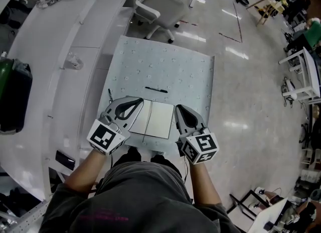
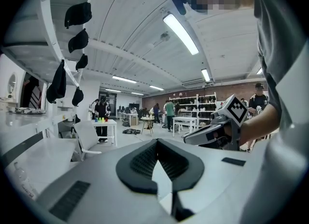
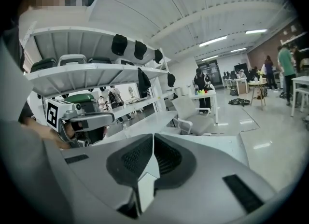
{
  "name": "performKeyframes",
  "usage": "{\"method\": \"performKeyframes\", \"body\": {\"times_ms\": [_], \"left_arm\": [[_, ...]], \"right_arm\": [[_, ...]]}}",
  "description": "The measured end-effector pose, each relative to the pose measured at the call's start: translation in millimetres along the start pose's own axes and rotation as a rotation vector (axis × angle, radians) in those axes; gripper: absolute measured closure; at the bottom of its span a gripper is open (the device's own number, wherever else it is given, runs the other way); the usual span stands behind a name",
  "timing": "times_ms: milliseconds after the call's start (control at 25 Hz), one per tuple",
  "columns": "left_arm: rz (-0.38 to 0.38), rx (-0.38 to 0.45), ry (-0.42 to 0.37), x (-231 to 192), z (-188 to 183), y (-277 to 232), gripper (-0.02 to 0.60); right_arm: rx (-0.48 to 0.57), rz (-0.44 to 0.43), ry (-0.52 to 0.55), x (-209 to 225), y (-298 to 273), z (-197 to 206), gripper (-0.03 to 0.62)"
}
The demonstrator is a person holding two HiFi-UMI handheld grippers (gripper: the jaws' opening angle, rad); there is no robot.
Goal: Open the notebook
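The notebook [image 1: 156, 119] lies open on the pale dotted table [image 1: 165, 66], its white pages showing between my two grippers. My left gripper [image 1: 141, 102] hangs over the notebook's left edge with its jaws shut and nothing in them. My right gripper [image 1: 178, 108] hovers at the notebook's right edge, also shut and holding nothing. Both gripper views look out level over the room, so neither shows the notebook. In the left gripper view the left gripper [image 2: 155, 142] has its tips together, and the right gripper [image 2: 217, 129] shows off to the side. The right gripper [image 3: 153, 136] is likewise closed in its own view.
A black pen [image 1: 156, 90] lies on the table beyond the notebook. A white office chair [image 1: 160, 3] stands behind the table's far edge. A long white counter [image 1: 50, 51] with a clear bottle [image 1: 74, 62] and a dark green bag [image 1: 12, 91] runs along the left.
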State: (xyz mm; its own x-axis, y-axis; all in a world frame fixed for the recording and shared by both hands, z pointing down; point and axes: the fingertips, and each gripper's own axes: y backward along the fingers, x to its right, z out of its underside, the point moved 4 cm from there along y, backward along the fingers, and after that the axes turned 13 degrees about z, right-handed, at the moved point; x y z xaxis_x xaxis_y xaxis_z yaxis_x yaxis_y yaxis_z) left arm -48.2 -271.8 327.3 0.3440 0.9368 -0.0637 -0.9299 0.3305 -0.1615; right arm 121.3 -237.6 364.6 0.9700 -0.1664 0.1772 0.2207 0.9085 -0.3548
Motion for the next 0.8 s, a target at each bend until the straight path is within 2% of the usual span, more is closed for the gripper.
{"method": "performKeyframes", "body": {"times_ms": [800], "left_arm": [[-0.025,-0.005,0.014,3.2,3.5,13.9,0.581]], "right_arm": [[-0.009,-0.014,-0.02,-6.0,8.7,1.6,0.589]]}}
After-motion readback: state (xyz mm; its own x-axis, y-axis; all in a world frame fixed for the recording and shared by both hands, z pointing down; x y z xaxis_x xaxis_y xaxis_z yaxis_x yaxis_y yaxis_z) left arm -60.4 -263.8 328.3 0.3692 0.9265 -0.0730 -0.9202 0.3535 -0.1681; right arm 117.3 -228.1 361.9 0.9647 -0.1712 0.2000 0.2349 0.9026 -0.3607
